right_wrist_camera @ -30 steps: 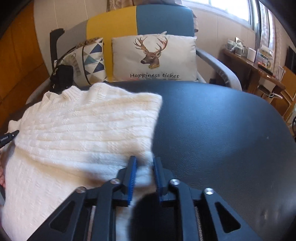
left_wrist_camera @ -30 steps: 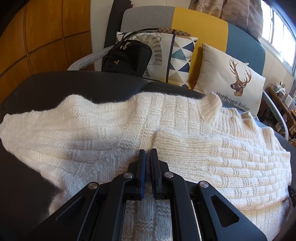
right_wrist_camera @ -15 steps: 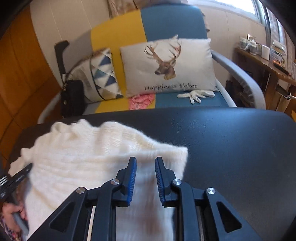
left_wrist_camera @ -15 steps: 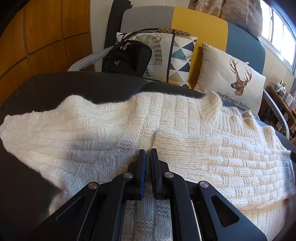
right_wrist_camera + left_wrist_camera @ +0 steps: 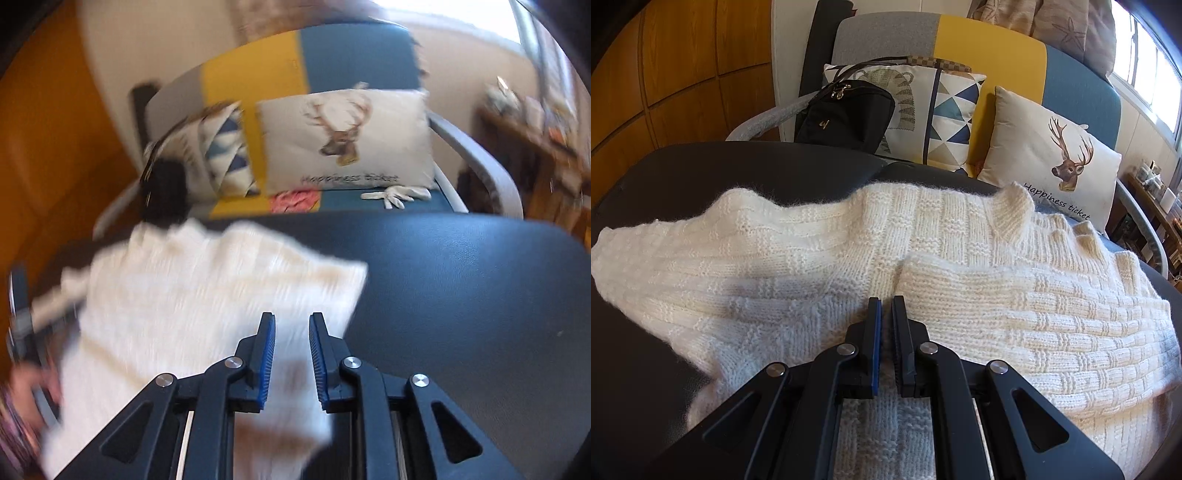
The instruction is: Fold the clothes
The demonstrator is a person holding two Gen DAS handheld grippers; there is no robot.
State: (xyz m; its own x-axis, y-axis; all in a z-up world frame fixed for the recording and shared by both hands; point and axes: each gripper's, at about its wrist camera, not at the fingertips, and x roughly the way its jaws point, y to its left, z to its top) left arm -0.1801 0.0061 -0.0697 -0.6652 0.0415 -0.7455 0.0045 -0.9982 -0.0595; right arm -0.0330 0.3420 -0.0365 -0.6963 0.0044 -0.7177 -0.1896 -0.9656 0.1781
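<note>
The cream knitted sweater (image 5: 960, 280) lies spread across the dark counter (image 5: 738, 170), covering most of its near side in the left wrist view. Its ribbed collar (image 5: 1012, 210) points toward the sofa, and one part is folded over onto the body, so a doubled layer sits on the right with its rounded edge just ahead of the left claw (image 5: 886, 306). The left claw hangs low over the knit, its fingers pressed together with only a sliver between the pads and no cloth caught there.

In the right wrist view, which is blurred, the sweater (image 5: 207, 295) fills the left half of the counter (image 5: 461, 277) while the right half is bare. The right claw (image 5: 291, 325) is above the sweater's near right part; its jaws are closing, with a clear gap between the blue pads (image 5: 267, 354) and white knit seen through that gap below them. Whether the pads touch the cloth I cannot tell. At the far left edge a hand (image 5: 29, 391) grips the other tool.

Beyond the counter stands a sofa (image 5: 990, 62) in grey, yellow and blue panels, carrying a deer cushion (image 5: 1052, 158), a triangle-patterned cushion (image 5: 945, 114) and a black bag (image 5: 846, 110). A white glove (image 5: 399, 194) and a pink item (image 5: 295, 201) lie on its seat
</note>
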